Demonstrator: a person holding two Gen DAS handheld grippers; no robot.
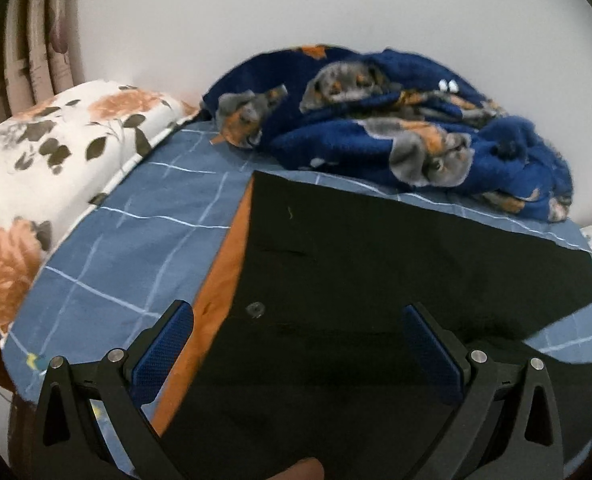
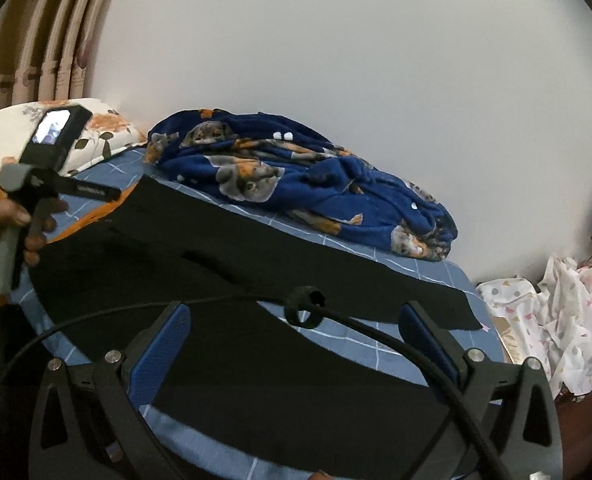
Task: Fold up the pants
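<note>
Black pants lie spread flat on the blue checked bed, legs running right. The left gripper and right gripper hover wide open above them, seemingly holding nothing. A blue blanket sits far.

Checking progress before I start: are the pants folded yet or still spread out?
Spread out. The pants lie flat on the bed, both legs apart and full length; no fold shows.

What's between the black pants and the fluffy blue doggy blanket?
Only a strip of blue checked bedsheet separates the black pants from the blue dog blanket; the right wrist view shows it.
</note>
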